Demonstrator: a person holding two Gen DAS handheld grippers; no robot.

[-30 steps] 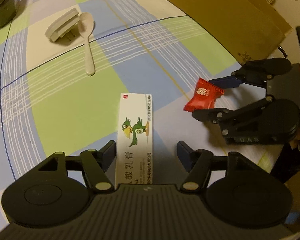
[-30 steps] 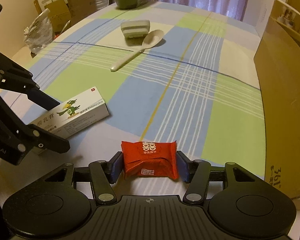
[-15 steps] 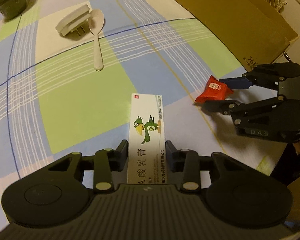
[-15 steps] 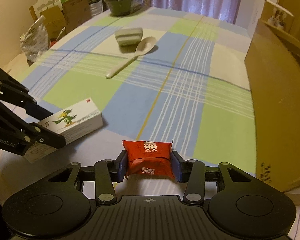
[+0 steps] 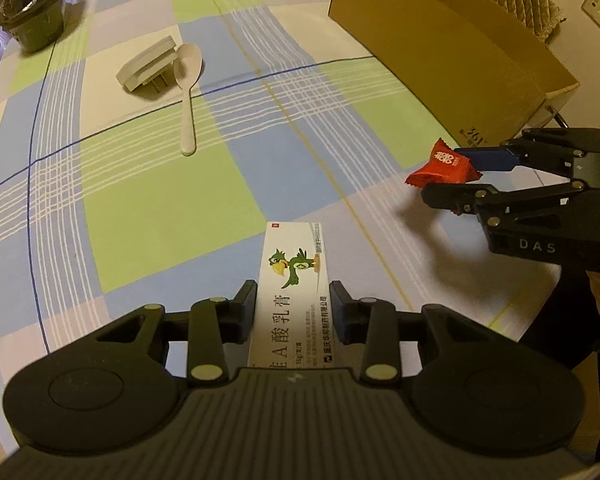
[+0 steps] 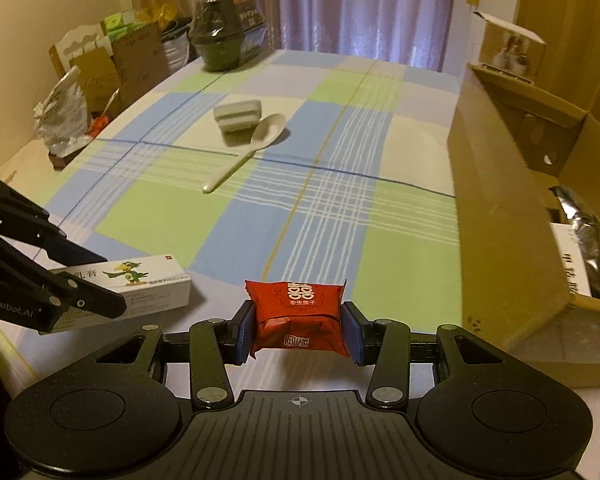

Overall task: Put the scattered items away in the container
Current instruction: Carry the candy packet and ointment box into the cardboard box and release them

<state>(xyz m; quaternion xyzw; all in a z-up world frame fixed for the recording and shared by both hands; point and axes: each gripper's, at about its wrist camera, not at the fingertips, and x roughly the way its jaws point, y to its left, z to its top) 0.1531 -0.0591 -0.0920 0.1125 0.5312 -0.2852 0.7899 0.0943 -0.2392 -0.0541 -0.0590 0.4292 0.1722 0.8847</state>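
Lift-off: red packet [image 6: 298, 312] clenched in right gripper [image 6: 298, 330], now raised lower centre; ointment box [image 5: 294, 296] clamped by left gripper [image 5: 293, 312]; cardboard box [image 6: 512, 216] next.

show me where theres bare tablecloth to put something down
Widest free patch: between the spoon and the cardboard box, running toward the curtain end. Also the green and blue checks between spoon and ointment box. Crowded: both grippers with the red packet at the near edge, and clutter beyond the table's left edge.

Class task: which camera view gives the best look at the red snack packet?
The right wrist view: the red snack packet faces the camera between the right gripper fingers, print legible. The left wrist view shows it small, sideways, partly hidden.
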